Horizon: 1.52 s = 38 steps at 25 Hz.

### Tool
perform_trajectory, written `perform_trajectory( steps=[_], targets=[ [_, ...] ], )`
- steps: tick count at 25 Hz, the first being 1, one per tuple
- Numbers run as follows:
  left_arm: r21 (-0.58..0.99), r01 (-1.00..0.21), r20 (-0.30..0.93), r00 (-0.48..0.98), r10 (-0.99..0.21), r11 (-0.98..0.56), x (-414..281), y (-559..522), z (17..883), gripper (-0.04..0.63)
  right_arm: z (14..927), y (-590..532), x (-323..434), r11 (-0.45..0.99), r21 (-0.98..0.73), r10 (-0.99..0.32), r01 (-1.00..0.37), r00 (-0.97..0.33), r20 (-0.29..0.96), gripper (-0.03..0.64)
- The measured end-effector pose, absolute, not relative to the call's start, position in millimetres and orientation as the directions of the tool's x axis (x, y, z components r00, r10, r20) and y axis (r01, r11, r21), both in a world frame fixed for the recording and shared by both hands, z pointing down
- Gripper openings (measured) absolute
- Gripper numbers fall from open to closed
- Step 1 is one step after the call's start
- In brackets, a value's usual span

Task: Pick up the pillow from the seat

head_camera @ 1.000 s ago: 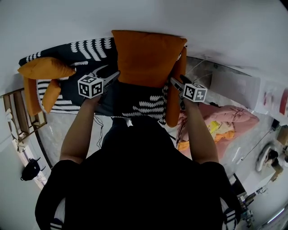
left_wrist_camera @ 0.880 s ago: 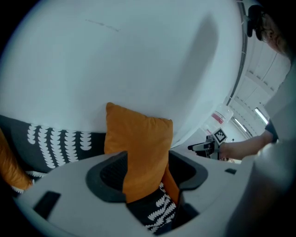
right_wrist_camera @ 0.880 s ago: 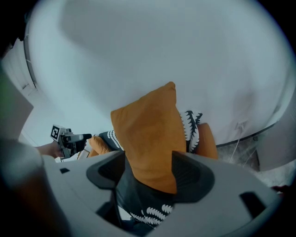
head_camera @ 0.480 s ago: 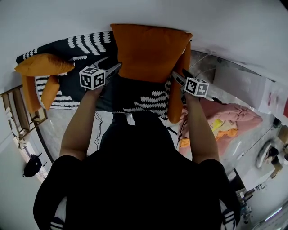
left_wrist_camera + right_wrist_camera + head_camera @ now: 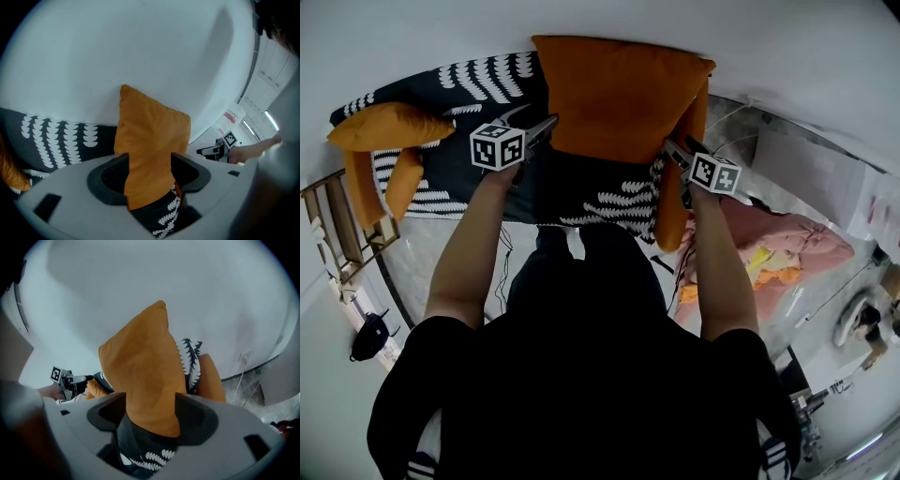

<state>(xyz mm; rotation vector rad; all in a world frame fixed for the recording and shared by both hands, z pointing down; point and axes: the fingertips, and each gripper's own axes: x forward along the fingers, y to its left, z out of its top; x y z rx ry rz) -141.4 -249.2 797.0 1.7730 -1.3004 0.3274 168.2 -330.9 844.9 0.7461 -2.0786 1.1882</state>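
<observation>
Nearest the camera, the person's two forearms reach forward, a set of tongs in each hand. The left tongs [image 5: 149,178] are clamped on the lower left edge of the pillow [image 5: 617,94]; the orange fabric fills the gap between the jaws and is pinched narrower there than above. The right tongs [image 5: 151,416] are clamped likewise on the lower right corner.

The pillow stands upright between the two tongs, broad face toward the person. Directly below it lies the seat [image 5: 581,192], covered in dark cloth with a white leaf print. In both gripper views the pillow's bottom corners show this dark cloth beneath them; whether the pillow rests on the seat or hangs just above it cannot be confirmed. An orange side bolster [image 5: 671,211] stands just beside the right tongs; a second orange cushion [image 5: 389,129] lies at the far left of the seat, well apart. Behind all is the white wall [image 5: 787,56]; whether the pillow's top touches it cannot be told.

Finding: approach and two-sided grasp are complete; the lift is judged barely begun or yet to come. Remaining: raise the pillow clear of the seat, both tongs level; the soft corners may slip from the jaws.
</observation>
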Motion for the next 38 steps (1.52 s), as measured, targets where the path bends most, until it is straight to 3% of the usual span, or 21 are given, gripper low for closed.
perform_trajectory(
  steps=[27, 38],
  targets=[
    [0.461, -0.887, 0.708, 0.395, -0.586, -0.041, -150, -283, 872, 0.322, 907, -360, 150, 0.51, -0.516, -0.119, -0.688, -0.651, 0.75, 0.393],
    [0.453, -0.881, 0.704, 0.447, -0.552, -0.135, -142, -295, 881, 0.345, 913, -376, 138, 0.562, -0.53, -0.121, -0.635, -0.698, 0.706, 0.411]
  ],
)
